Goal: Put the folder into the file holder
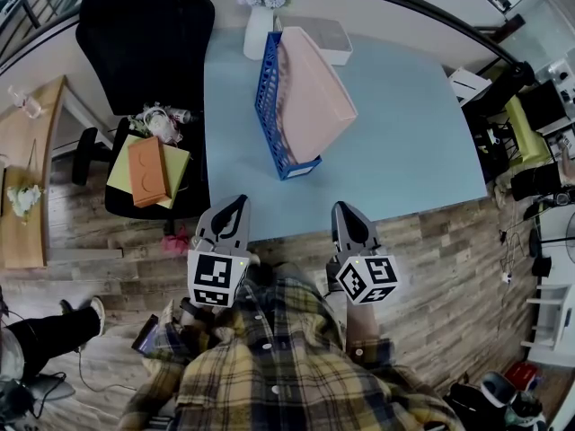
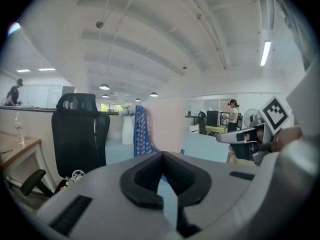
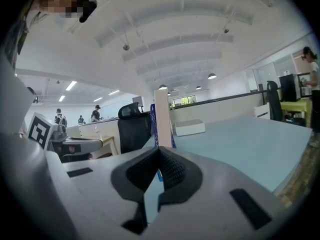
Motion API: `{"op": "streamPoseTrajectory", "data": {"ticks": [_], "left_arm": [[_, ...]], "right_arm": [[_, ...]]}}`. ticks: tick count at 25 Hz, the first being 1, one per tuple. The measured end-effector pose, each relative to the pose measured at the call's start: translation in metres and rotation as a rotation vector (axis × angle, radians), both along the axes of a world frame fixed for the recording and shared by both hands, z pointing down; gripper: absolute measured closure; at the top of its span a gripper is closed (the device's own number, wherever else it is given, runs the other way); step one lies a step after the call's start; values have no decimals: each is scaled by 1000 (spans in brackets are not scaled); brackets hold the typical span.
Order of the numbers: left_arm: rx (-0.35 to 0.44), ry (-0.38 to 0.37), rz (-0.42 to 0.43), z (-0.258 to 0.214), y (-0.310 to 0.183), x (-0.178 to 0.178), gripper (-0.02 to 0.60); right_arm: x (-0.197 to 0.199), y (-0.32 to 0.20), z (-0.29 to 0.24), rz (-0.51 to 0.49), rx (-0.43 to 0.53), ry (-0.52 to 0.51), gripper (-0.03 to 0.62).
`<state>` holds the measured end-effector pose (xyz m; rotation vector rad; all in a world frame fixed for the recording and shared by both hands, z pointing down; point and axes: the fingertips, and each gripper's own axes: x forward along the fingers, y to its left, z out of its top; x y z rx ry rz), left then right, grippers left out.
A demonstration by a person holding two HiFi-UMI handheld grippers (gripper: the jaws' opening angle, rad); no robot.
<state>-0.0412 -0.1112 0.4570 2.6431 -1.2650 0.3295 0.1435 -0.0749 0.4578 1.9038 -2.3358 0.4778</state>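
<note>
Open-plan office. In the head view a pale blue desk fills the centre, with a blue file holder at twelve o'clock and a black swivel office chair at eleven. The gripper views show a low partition, ceiling lamps and a person among distant workstations at three o'clock.

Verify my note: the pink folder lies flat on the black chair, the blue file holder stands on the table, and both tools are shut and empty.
One thing is wrong. The head view shows the pink folder standing in the blue file holder on the table, not on the black chair. The rest holds: the left tool and right tool are shut and empty.
</note>
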Motion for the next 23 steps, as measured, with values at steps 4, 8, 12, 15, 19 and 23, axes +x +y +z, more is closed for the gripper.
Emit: {"op": "streamPoseTrajectory", "data": {"ticks": [4, 8, 12, 15, 19, 23], "left_arm": [[1, 0, -2, 0, 0, -1, 588], [-1, 2, -3, 1, 0, -3, 588], [-1, 3, -2, 1, 0, -2, 588], [0, 3, -2, 1, 2, -1, 589], [-1, 5, -1, 1, 1, -1, 588], [-1, 4, 2, 1, 2, -1, 588]], "right_arm": [[0, 1, 0, 4, 2, -3, 592], [-1, 0, 0, 4, 0, -2, 592], [0, 1, 1, 5, -2, -1, 592], [2, 3, 1, 8, -2, -2, 592], [2, 2, 1, 11, -2, -2, 592], [2, 3, 1, 12, -3, -1, 592]]}}
